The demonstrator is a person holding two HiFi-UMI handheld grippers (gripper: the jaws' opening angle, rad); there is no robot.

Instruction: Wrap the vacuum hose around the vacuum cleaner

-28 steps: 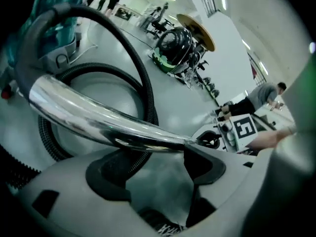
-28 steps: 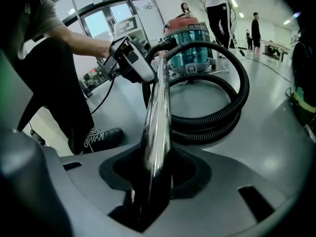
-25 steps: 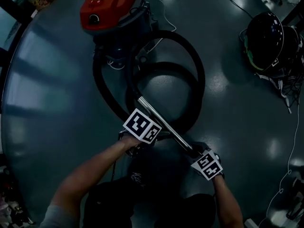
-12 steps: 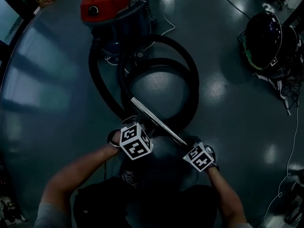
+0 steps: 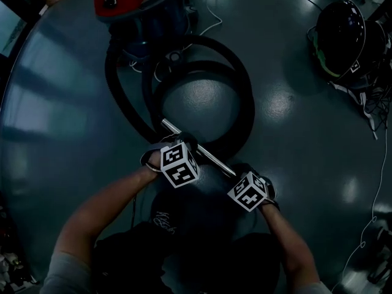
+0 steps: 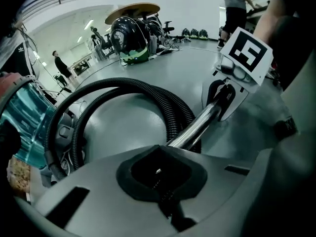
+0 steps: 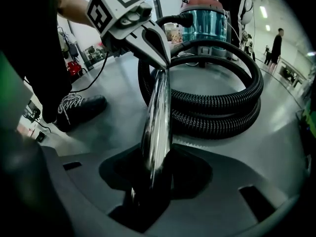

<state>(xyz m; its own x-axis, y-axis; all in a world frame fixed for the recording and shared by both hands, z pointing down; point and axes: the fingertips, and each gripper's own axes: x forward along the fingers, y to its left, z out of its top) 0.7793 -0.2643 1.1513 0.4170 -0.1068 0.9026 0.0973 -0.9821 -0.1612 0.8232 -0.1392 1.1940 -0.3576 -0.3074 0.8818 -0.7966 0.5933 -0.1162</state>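
The vacuum cleaner (image 5: 131, 2), with its red lid and blue drum, stands at the far end of the floor. Its black ribbed hose (image 5: 245, 103) lies in two loops in front of it. A shiny metal tube (image 5: 202, 152) runs from the hose's end towards me. My right gripper (image 7: 155, 157) is shut on the tube's near end. My left gripper (image 5: 182, 143) sits at the tube's far part. Its jaws are shut, with the tips against the tube (image 7: 158, 98) and nothing visible between them. In the left gripper view the tube (image 6: 197, 127) runs beyond the jaws.
A black domed machine (image 5: 343, 41) with green trim and loose cables (image 5: 367, 115) stands at the right. A white cord (image 5: 211, 17) trails beside the vacuum. My dark shoe (image 7: 79, 107) is near the tube. People (image 6: 61, 65) stand far off.
My left gripper's jaws have closed and its cube has turned beside the tube. The tube and both grippers have shifted slightly left. The vacuum sits higher in the head view.
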